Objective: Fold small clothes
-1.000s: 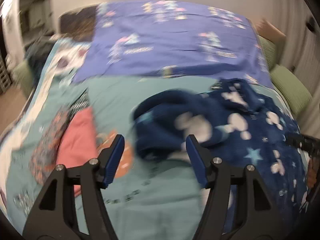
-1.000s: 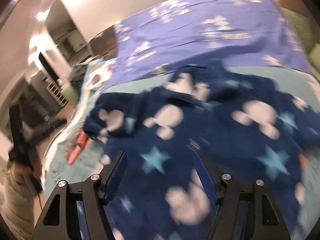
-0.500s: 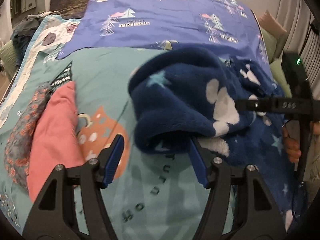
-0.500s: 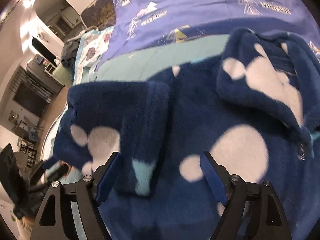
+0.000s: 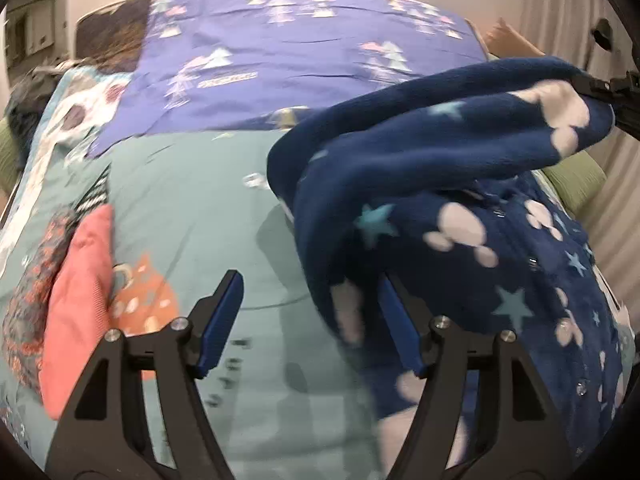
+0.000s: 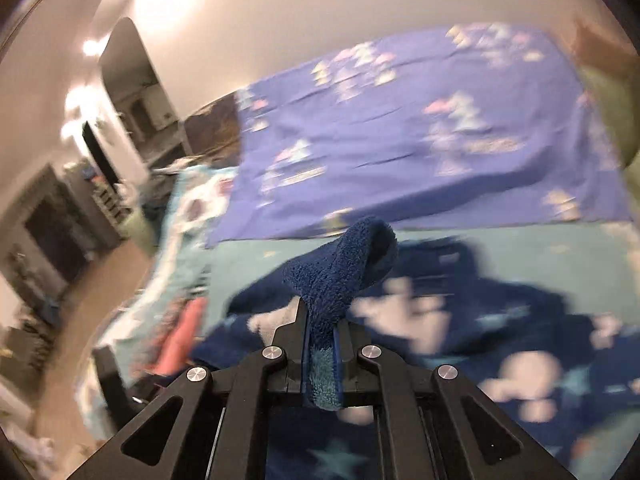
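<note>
A navy fleece garment (image 5: 460, 216) with white blobs and teal stars lies on the right of the teal bedspread (image 5: 192, 208). My right gripper (image 6: 320, 320) is shut on a fold of this garment (image 6: 344, 272) and holds it up above the bed; it shows at the right edge of the left wrist view (image 5: 600, 88), lifting a sleeve-like part. My left gripper (image 5: 310, 320) is open, low over the bedspread, its right finger (image 5: 400, 328) against the garment's hanging edge.
A folded coral-pink garment (image 5: 76, 292) and a patterned one (image 5: 28, 292) lie at the bed's left. A purple sheet with tree prints (image 5: 304, 60) covers the far half. Green cushions (image 5: 576, 184) and a curtain are at the right; a room opens at the left (image 6: 60, 220).
My right gripper has closed on a fold of the navy garment and lifted it up off the bed. The left gripper stays open and has drawn back a little.
</note>
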Demonstrator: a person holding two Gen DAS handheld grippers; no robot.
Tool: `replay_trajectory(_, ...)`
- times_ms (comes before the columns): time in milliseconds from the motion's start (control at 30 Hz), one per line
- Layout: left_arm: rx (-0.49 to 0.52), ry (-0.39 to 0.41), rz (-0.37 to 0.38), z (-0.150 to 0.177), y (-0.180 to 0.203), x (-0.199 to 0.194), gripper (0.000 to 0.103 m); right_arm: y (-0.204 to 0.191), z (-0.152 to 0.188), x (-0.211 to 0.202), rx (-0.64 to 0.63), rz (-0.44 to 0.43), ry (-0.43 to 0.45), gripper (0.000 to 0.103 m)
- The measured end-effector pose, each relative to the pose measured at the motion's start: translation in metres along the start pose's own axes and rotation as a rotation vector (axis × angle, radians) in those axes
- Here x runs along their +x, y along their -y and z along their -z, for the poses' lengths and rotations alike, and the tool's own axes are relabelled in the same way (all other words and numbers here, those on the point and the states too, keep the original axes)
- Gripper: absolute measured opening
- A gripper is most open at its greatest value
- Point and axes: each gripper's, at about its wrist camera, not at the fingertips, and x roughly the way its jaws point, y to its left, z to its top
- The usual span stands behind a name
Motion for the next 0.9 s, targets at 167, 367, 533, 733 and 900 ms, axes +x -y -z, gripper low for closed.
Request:
replay_trajectory(167,0.049,-0.015,0.03,0.0,0.03,0.008,0.07,0.082,0.025,-0.028,0.121,0.109,-0.017,0.008)
replay_trajectory(367,0.095,-0.05,-0.006,0.007,0.045,0.021,0.07,0.155,0.083,-0.017,0.238,0.159,-0.178,0.012)
replay_trajectory(533,0.07,-0.061,-0.022,0.009,0.039,0.024,0.071,0.176,0.117,-0.003,0.249,0.208,-0.262,0.012)
replay_trajectory(733,0.03,-0.046,-0.097,0.013,0.023,0.026,0.074,0.196,0.132,-0.02,0.318,0.162,-0.23,0.018)
replay_trajectory(900,-0.065,-0.043,-0.168,0.014,0.0,0.027,0.074,0.186,0.151,-0.021,0.314,0.038,-0.248,0.026)
